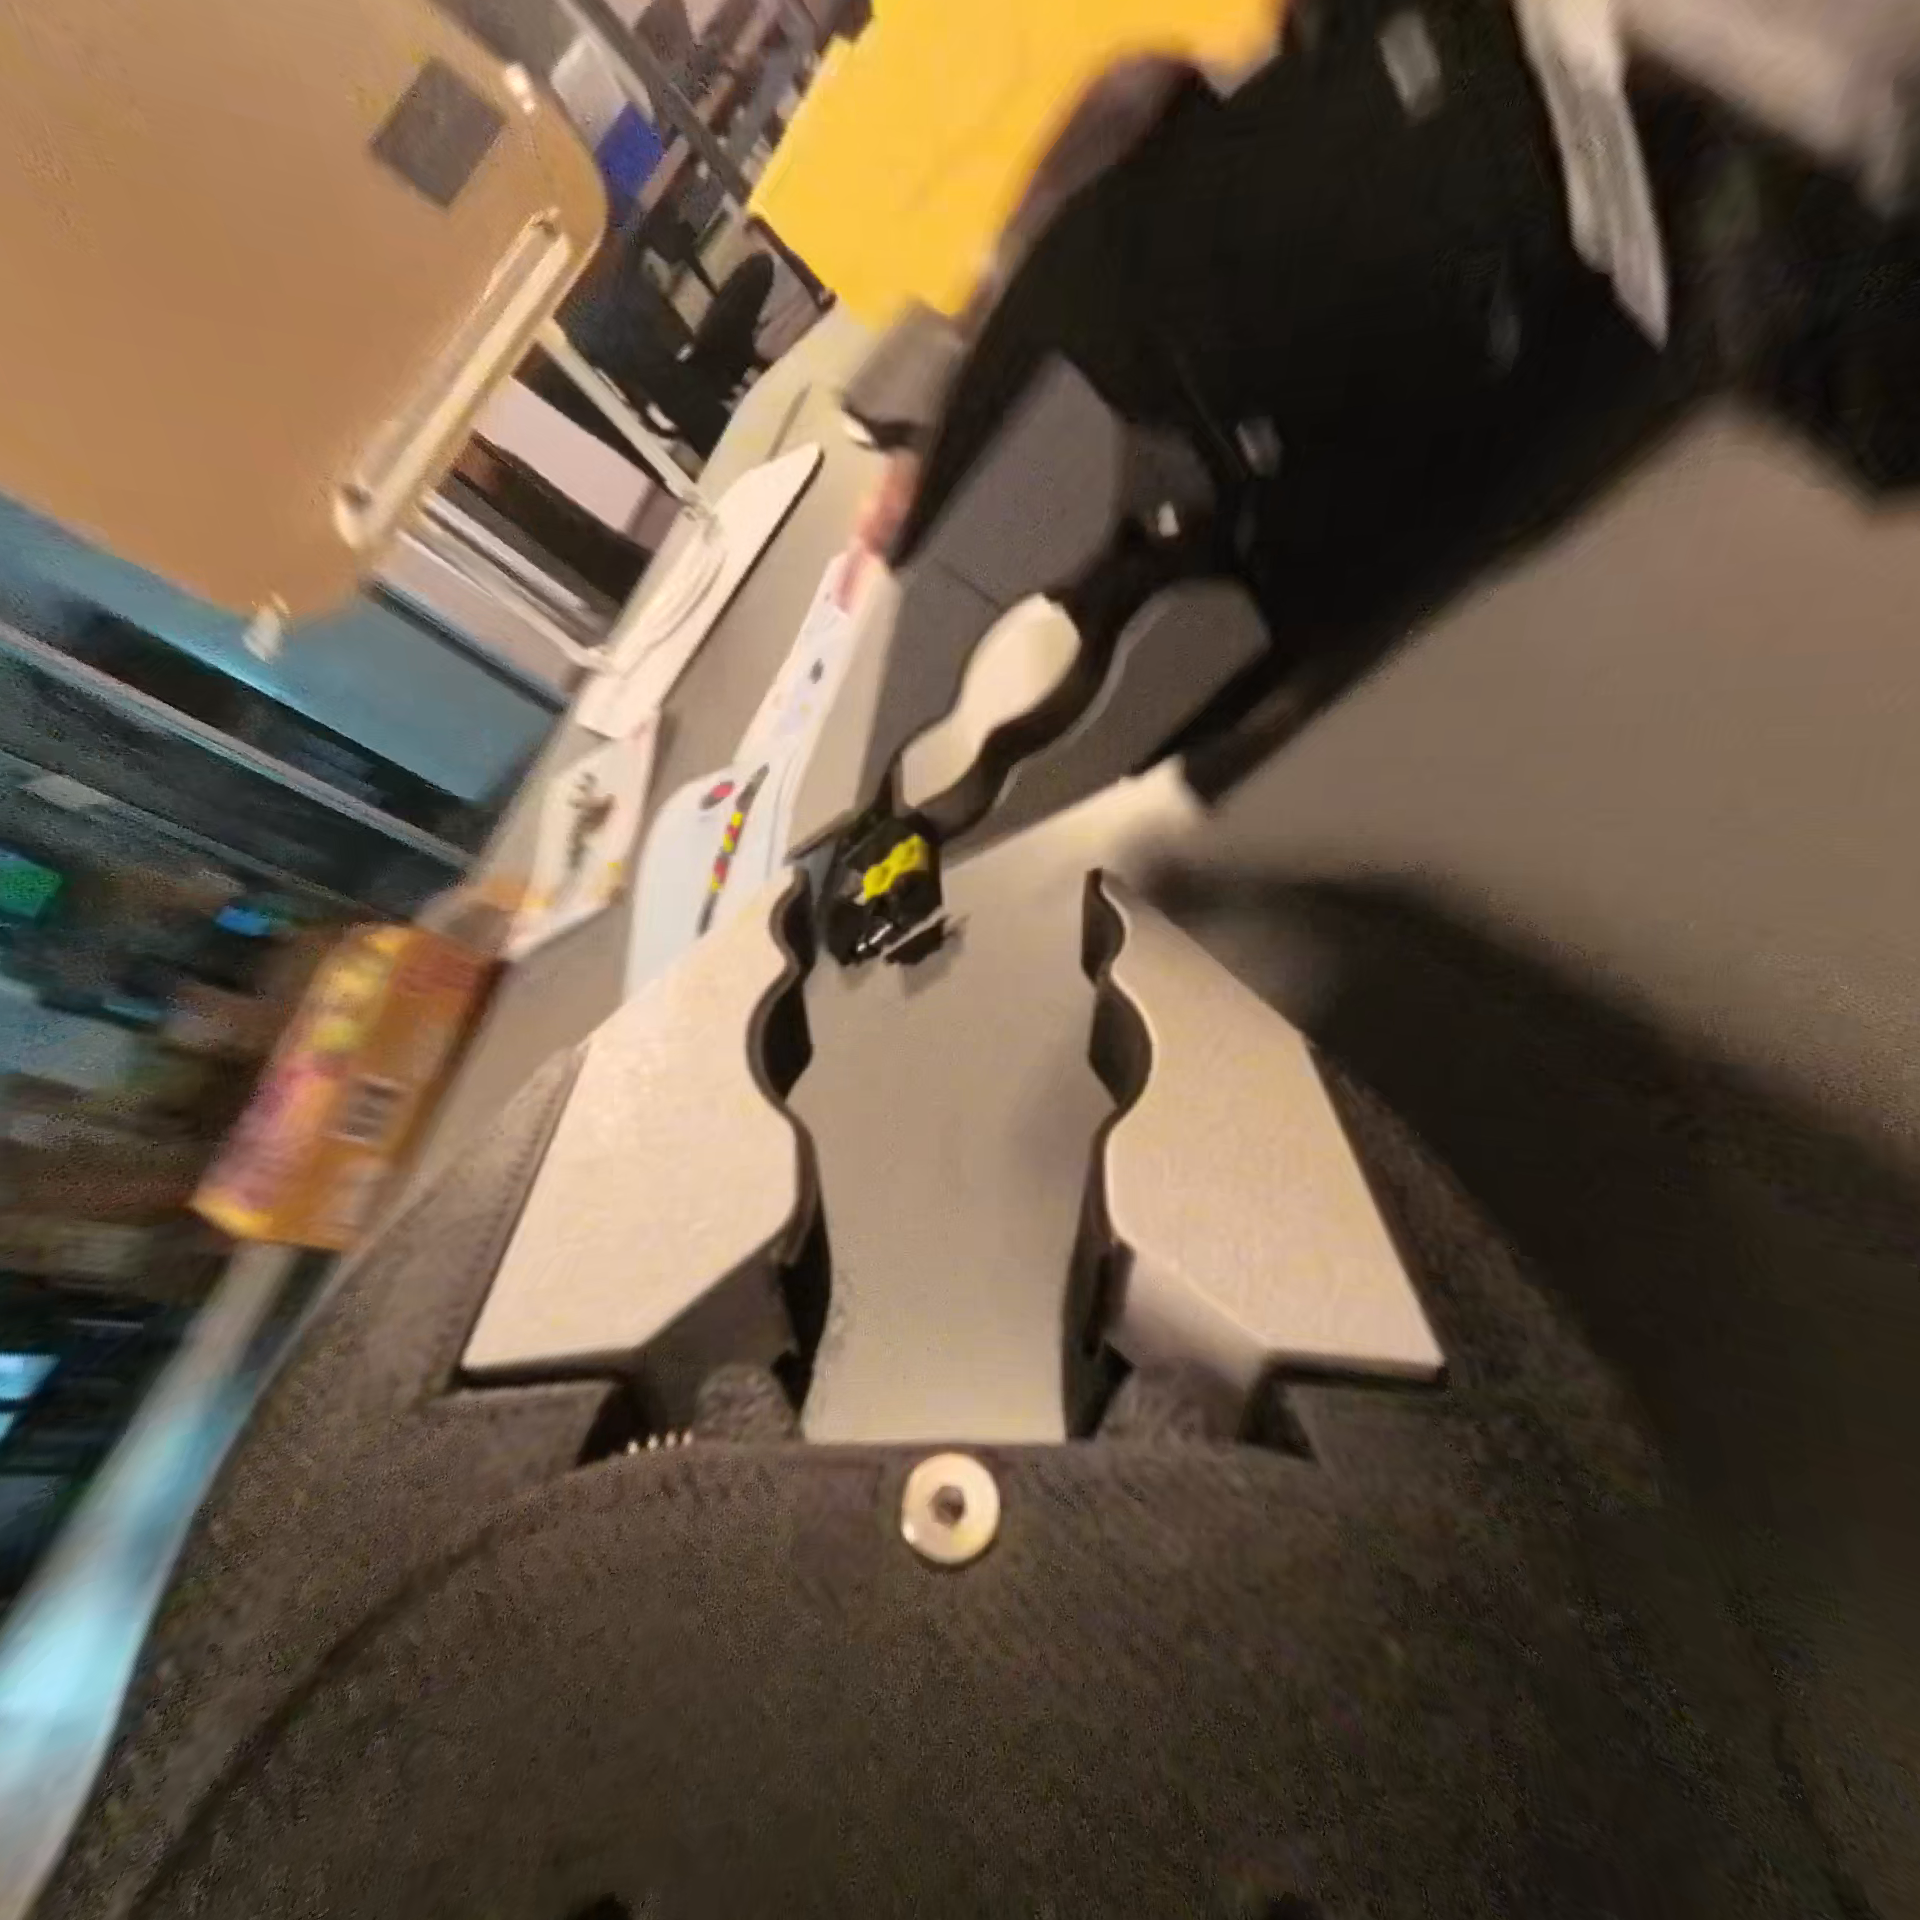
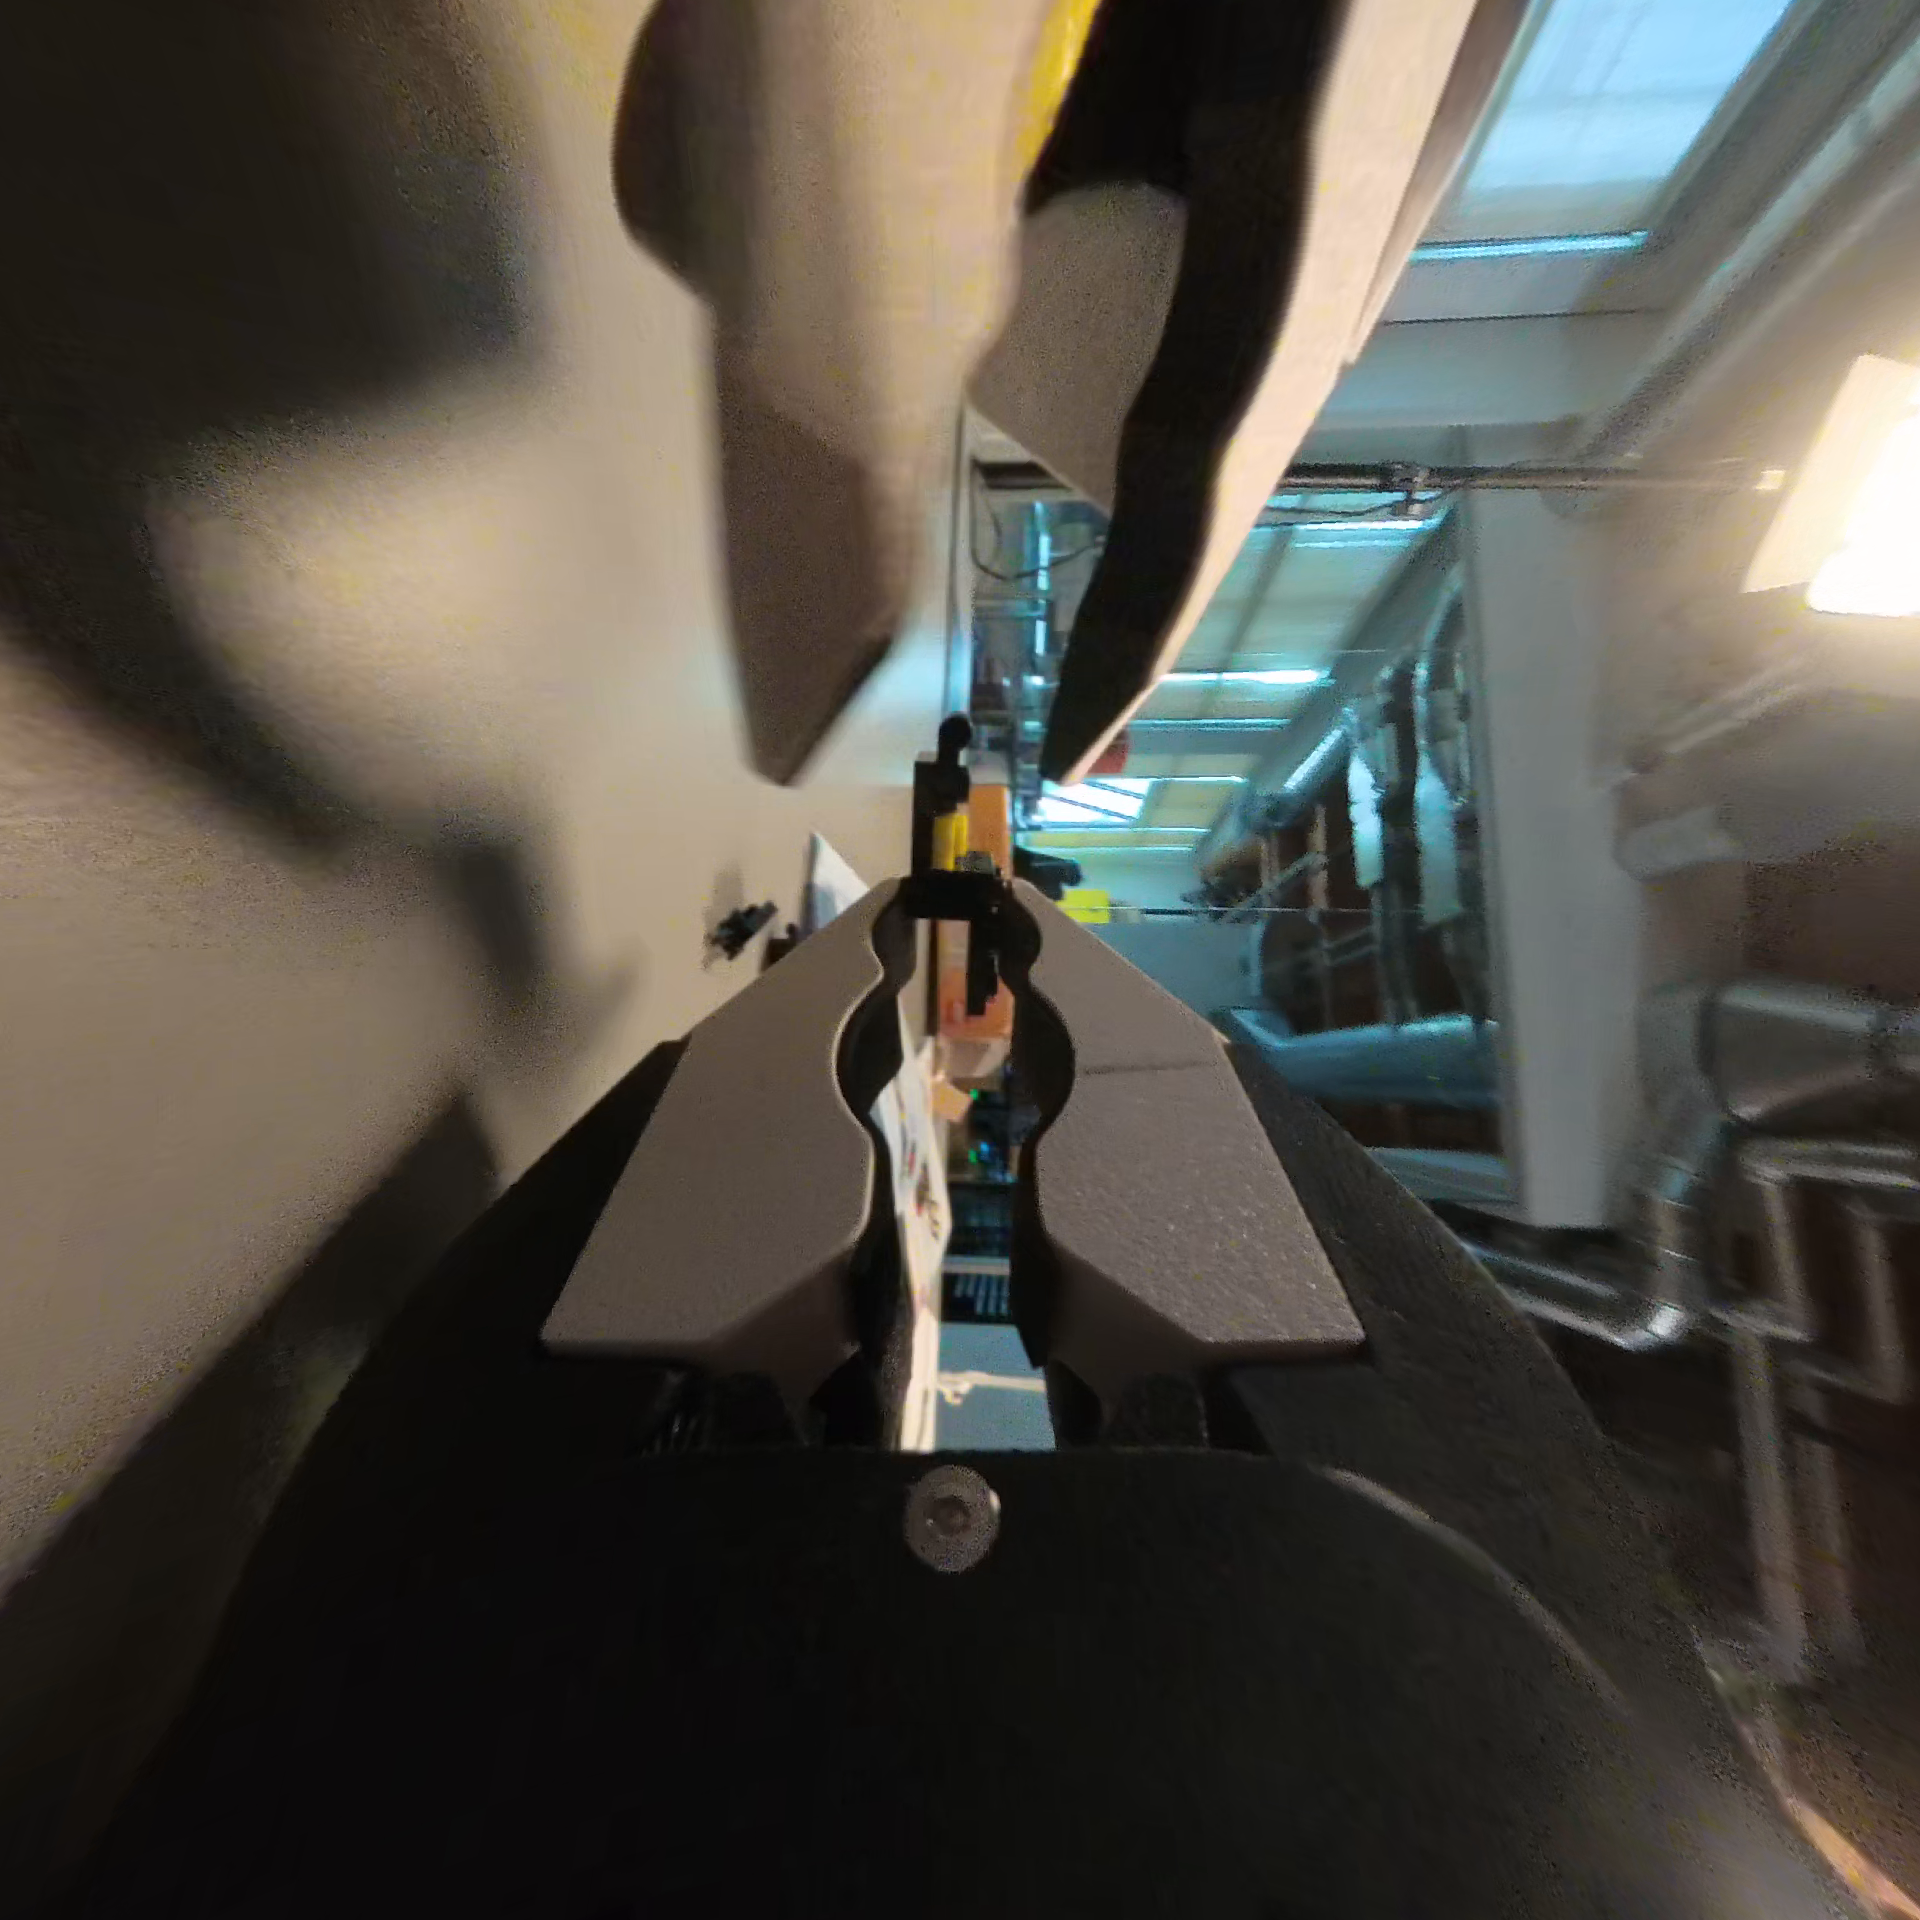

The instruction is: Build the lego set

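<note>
Your right tongs (image 2: 951, 899) are pinching a black-and-yellow lego assembly (image 2: 951, 831) at their tips, holding it off the grey desk (image 2: 312, 1039). Your left tongs (image 1: 945, 904) are gaping wide and carrying nothing, pointing at that assembly just beyond their tips. Past the assembly, instruction sheets (image 1: 727, 831) are lying on the desk.

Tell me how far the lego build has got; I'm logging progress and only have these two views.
Done: a small black-and-yellow lego assembly already exists. In hand: the right gripper is shut on it at its fingertips; the left gripper is open and empty, close by. Left: loose small black pieces lie on the grey table, and the white instruction sheet is still out.
</note>
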Demonstrator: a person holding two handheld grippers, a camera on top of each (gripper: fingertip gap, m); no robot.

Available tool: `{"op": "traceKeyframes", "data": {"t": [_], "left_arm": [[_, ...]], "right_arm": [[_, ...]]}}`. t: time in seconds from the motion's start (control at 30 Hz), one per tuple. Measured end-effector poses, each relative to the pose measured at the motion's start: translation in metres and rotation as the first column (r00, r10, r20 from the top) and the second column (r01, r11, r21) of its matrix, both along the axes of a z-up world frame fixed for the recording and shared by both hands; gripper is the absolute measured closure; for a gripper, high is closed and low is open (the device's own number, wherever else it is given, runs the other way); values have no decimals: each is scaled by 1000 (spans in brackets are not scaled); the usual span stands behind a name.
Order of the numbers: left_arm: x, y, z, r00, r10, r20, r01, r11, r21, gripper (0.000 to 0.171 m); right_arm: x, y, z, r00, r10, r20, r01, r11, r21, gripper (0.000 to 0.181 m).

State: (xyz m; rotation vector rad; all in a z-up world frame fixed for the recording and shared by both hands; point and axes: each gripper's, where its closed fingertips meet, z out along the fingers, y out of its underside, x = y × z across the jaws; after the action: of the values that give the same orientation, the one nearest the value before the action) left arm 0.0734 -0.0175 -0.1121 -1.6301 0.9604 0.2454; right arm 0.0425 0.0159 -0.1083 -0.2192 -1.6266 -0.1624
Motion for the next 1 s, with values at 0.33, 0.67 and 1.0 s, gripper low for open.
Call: {"op": "traceKeyframes", "data": {"t": [0.33, 0.67, 1.0], "left_arm": [[-11, 5, 5, 933, 98, 346, -37, 983, -178, 150], [-22, -1, -15, 939, 129, 318, -18, 944, -329, 155], [-27, 0, -37, 962, 195, 189, -103, 907, -409, 115]], "right_arm": [[-5, -7, 11, 996, -13, -87, 26, 990, 141, 169], [45, 39, 54, 931, -236, -278, 167, 953, -252, 138], [210, 90, 102, 550, -615, -565, 225, 760, -610, 132]]}}
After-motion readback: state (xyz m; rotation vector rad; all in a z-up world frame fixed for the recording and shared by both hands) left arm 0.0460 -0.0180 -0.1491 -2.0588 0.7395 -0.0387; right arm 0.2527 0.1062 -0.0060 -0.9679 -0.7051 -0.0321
